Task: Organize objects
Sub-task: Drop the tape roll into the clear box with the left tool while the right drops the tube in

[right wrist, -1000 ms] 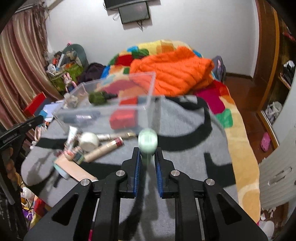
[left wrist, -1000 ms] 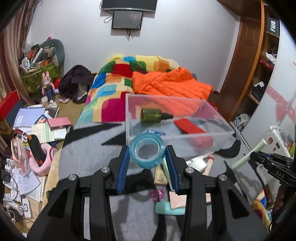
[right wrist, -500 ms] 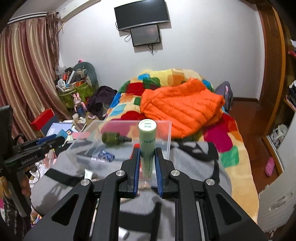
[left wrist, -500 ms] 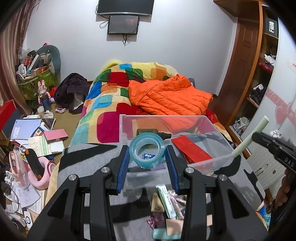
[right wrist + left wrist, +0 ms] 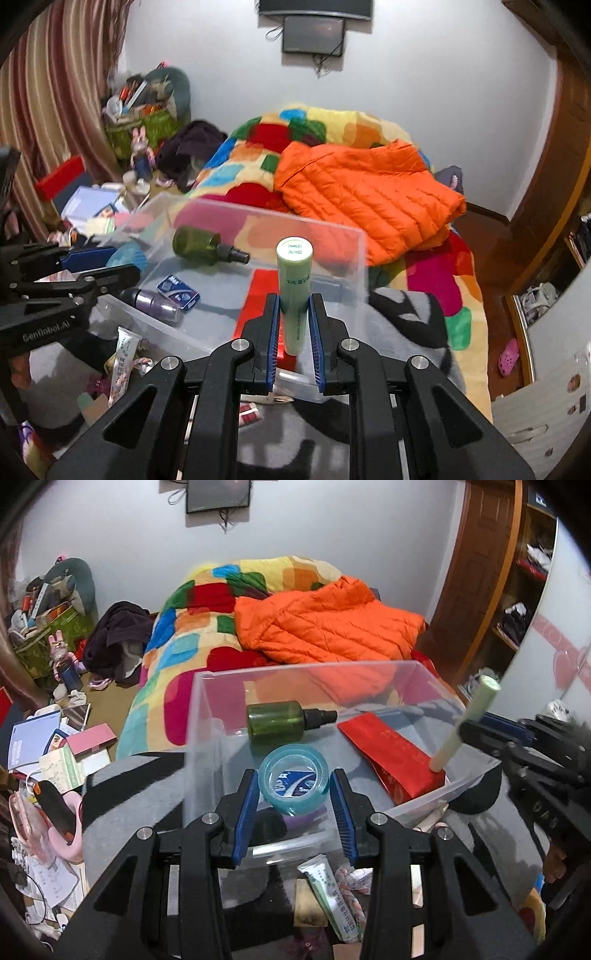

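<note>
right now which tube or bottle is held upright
The pale green tube in the right tool; the green bottle and purple bottle lie sideways in the bin.
</note>
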### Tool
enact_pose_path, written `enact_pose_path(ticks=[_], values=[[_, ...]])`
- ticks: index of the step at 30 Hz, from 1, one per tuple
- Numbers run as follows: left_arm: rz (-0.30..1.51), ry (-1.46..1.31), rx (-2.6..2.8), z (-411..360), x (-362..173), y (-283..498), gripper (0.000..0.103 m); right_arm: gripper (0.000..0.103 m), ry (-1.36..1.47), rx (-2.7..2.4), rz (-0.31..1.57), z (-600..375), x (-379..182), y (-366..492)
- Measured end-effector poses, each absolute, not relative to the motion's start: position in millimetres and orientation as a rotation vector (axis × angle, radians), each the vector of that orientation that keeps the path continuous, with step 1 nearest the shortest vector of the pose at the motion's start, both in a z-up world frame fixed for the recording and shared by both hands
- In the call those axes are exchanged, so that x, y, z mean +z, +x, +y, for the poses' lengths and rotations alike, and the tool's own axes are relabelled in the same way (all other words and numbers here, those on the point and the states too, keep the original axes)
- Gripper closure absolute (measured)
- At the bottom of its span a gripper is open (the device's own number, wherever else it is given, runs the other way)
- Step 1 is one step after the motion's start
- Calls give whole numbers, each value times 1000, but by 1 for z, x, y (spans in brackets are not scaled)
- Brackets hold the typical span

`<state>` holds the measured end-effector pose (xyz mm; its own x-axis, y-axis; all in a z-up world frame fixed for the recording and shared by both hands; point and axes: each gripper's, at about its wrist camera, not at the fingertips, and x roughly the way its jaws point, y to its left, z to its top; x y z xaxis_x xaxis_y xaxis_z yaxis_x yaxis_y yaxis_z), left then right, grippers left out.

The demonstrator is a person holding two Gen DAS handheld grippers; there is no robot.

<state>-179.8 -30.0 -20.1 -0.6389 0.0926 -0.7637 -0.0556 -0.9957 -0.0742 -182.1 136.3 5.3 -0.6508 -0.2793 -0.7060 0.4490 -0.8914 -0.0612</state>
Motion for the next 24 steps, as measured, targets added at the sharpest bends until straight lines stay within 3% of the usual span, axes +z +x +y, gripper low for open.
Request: enact_pose_path(ticks=[4,10,16,24], values=[[-36,-1323,2758,-24,-23,-181,63,87,1011,-2492,363,120,3,-185],[2,-1239,2814,-23,-7,-164,52,69,1009,-2416,309,113,10,-182],[-11,-1174,2848,-31,8,-142,42,68,991,-2377,245,123,21,-167],[-34,-1212,2852,-41,-3,-107,40,58,1019,-2301,177,145,19,-139]])
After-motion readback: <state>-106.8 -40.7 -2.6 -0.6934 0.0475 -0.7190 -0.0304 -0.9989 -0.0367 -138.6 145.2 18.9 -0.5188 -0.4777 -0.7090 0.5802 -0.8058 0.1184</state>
